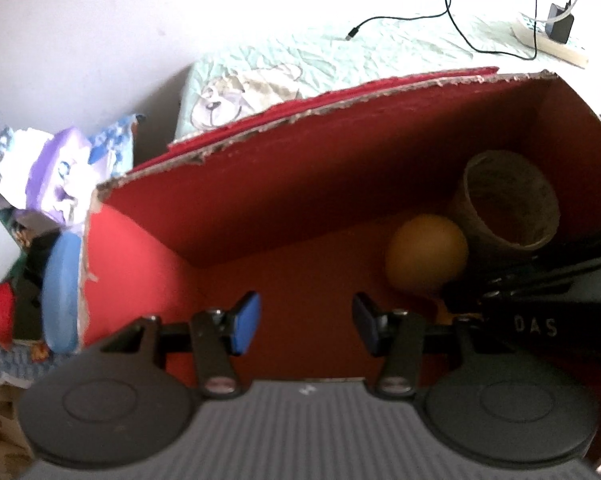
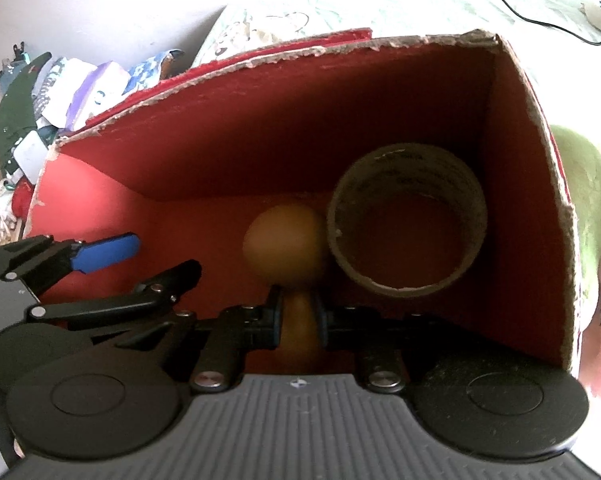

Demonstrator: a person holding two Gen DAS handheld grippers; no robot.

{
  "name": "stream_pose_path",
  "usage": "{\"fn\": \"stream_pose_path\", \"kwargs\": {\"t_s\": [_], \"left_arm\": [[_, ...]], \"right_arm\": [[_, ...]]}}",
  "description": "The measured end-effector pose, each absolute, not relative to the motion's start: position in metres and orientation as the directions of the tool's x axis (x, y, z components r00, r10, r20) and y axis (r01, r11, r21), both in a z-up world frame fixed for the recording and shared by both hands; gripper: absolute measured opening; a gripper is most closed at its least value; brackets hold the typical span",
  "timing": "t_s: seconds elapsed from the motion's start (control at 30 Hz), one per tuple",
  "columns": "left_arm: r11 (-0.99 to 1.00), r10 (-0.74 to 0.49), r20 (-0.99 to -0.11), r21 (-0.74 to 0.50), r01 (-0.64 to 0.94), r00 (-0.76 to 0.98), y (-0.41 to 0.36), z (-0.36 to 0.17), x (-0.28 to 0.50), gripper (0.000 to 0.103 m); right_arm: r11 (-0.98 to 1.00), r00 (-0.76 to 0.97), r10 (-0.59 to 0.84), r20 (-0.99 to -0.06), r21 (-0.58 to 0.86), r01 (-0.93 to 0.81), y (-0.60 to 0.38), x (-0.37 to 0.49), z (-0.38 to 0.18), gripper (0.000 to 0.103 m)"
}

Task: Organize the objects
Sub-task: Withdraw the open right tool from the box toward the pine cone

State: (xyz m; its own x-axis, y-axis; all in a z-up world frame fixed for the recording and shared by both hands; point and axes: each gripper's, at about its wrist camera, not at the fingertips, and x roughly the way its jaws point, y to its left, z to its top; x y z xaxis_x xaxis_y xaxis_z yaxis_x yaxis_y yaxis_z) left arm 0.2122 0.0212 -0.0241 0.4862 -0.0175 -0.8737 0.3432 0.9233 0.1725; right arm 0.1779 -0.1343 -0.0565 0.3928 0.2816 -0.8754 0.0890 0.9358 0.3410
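A pale green wrinkled bed sheet (image 1: 380, 52) is lying behind the red cardboard box (image 2: 260, 128) with torn edges. Inside, the right tool (image 2: 298, 326) is clamping the smooth wooden knob-shaped piece (image 2: 284, 240) by its neck, beside the cardboard tape roll (image 2: 406, 236). The left tool (image 1: 304, 324) is hanging half-open and empty. Next, I think, is a gentle release.

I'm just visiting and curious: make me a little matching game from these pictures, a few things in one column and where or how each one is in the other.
Things:
1. wooden knob
2. tape roll
3. left gripper
4. black cable

States:
A. open, holding nothing
B. lying on the bed outside the box
C. gripped by its stem in the right gripper
D. resting in the box's right corner

Pairs: 1-C, 2-D, 3-A, 4-B
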Motion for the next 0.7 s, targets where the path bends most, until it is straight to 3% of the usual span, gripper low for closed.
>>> {"fn": "stream_pose_path", "kwargs": {"t_s": [0.7], "left_arm": [[0.930,0.019,-0.876,0.192,0.312,0.482,0.020,-0.028,0.211,0.056]], "right_arm": [[0.945,0.398,0.269,-0.877,0.320,0.067,-0.125,0.183,-0.058,0.020]]}}
